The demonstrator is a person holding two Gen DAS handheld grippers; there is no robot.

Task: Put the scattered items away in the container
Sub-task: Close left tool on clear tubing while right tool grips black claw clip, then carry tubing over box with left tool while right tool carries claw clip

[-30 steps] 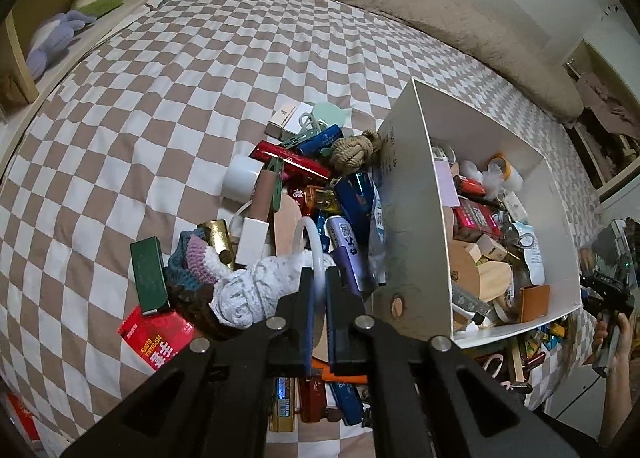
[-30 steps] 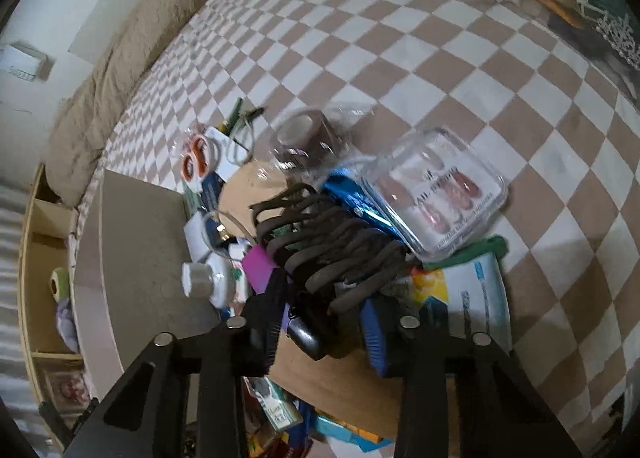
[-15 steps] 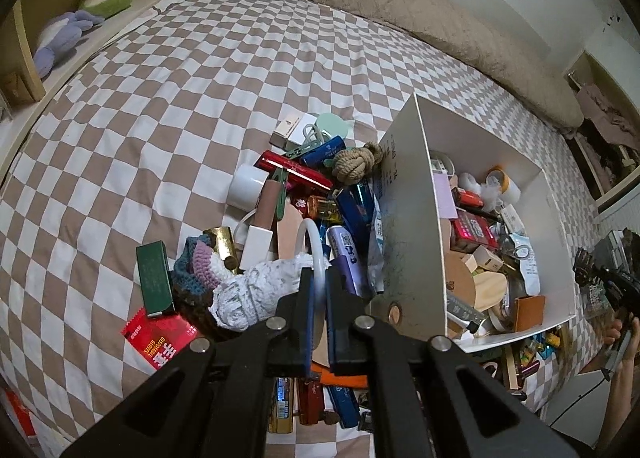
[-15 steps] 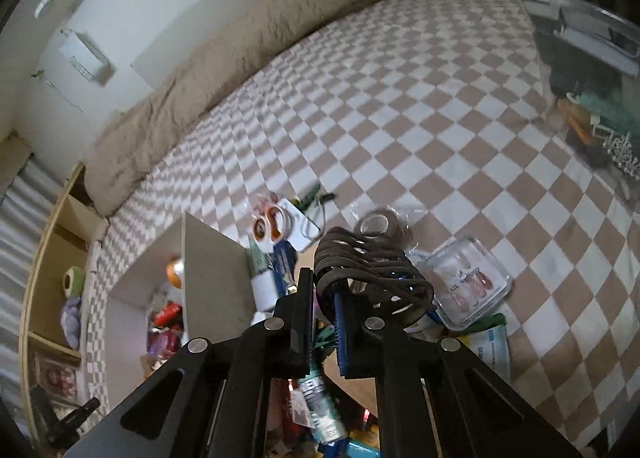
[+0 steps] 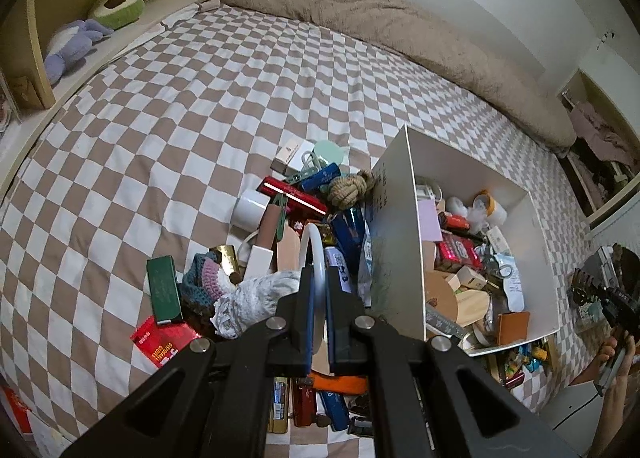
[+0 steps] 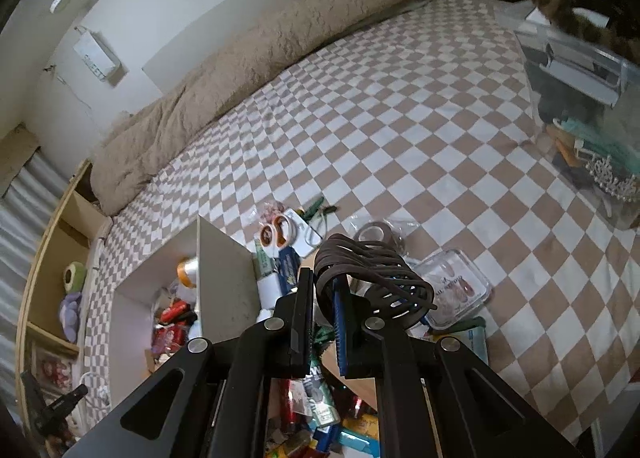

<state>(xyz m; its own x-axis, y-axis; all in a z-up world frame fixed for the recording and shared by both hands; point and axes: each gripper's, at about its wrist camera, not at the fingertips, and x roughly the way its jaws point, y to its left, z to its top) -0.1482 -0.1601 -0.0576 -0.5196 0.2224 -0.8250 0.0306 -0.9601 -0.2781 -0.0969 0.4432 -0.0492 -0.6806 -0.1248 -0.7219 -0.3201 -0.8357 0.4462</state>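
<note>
A white open box (image 5: 396,234) sits on the checkered bed, holding several small items; it also shows in the right wrist view (image 6: 224,278). My left gripper (image 5: 318,290) is shut on a white ring (image 5: 314,254) and holds it above the pile of scattered items (image 5: 280,234) left of the box. My right gripper (image 6: 324,298) is shut on a dark brown claw hair clip (image 6: 372,278), held up above the pile to the right of the box.
A clear plastic nail case (image 6: 456,290), a tape roll (image 6: 376,234) and scissors (image 6: 276,230) lie right of the box. A green box (image 5: 163,290), red packet (image 5: 164,342) and rope knot (image 5: 348,189) lie left. A beige blanket (image 5: 380,21) lines the far edge; shelves (image 5: 80,17) stand left.
My right gripper closed on the hair clip and lifted it up off the pile. My left gripper rose a little with the white ring still held.
</note>
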